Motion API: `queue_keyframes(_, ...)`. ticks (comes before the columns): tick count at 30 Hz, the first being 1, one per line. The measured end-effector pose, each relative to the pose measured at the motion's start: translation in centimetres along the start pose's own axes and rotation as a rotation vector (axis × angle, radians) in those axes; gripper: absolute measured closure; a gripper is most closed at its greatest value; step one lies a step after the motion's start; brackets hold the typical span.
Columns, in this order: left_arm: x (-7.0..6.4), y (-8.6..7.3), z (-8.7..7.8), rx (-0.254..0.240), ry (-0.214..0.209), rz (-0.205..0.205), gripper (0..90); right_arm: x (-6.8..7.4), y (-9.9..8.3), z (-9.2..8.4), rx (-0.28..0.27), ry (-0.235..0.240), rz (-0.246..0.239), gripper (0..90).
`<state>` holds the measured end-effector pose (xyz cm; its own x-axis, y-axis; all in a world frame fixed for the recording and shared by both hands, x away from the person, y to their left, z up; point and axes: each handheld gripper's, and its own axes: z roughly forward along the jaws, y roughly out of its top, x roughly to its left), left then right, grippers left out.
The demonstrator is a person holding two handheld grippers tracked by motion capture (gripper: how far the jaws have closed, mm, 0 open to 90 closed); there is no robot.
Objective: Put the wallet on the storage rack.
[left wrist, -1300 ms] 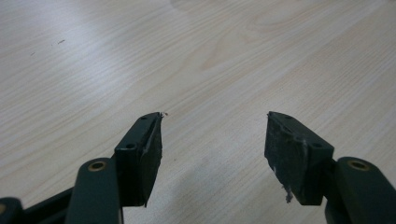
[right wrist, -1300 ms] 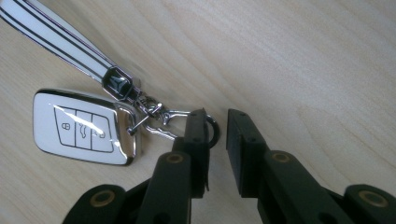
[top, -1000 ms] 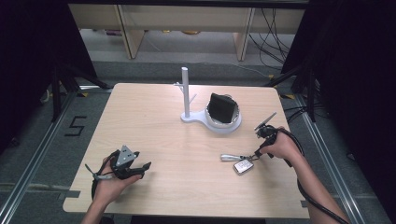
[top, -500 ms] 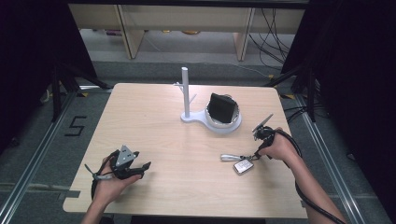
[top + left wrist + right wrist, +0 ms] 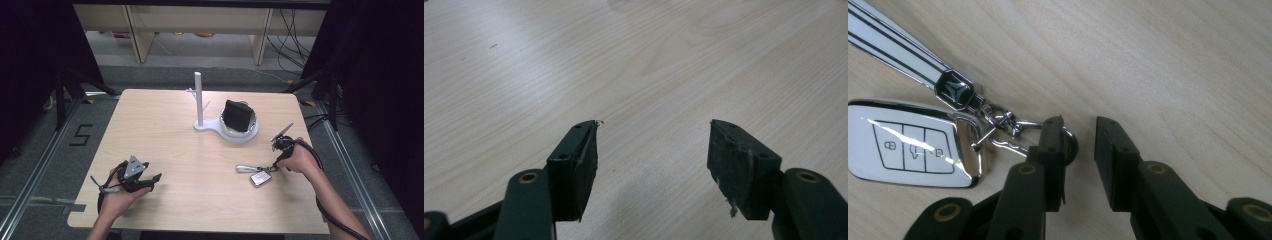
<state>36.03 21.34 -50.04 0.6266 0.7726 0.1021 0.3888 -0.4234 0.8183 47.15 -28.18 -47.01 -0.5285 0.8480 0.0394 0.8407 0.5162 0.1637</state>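
We list the table (image 5: 1173,60) as pale wood-grain board, smooth with a soft sheen. Lying on it, the car key (image 5: 908,150) has a glossy white plastic shell edged in bright chrome, joined by polished metal rings (image 5: 1003,127) to a glossy white strap (image 5: 893,45) with dark stripes. Beside those rings, we note the right gripper (image 5: 1078,150) with matt black jaws and brass-coloured rivets; the left gripper (image 5: 651,165) over the table has scuffed, rough black pads.
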Motion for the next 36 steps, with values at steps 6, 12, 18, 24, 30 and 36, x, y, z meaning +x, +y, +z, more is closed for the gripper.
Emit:
queue_keyframes(6,-0.04,-0.01,0.06,0.004,0.000,-0.002,36.5,0.05,-0.09,0.03,0.008,0.002,0.039,77.6)
queue_keyframes(12,0.02,-0.02,-0.01,-0.001,-0.001,0.005,36.5,0.12,0.03,-0.33,-0.013,0.005,0.049,79.7)
queue_keyframes(18,0.07,-0.04,-0.02,-0.001,0.001,0.008,36.5,-0.14,-0.15,-0.37,-0.029,0.023,0.080,80.8)
queue_keyframes(24,0.04,0.00,-0.01,-0.001,0.000,0.007,36.5,-0.36,-0.19,0.05,-0.020,0.036,0.074,81.5)
queue_keyframes(30,-0.01,0.00,0.00,0.001,0.000,0.004,36.5,-0.18,-0.17,0.19,-0.024,0.020,0.082,82.4)
queue_keyframes(36,-0.05,0.01,-0.01,0.006,0.000,0.006,36.5,-0.18,-0.31,0.29,-0.040,0.016,0.092,83.2)
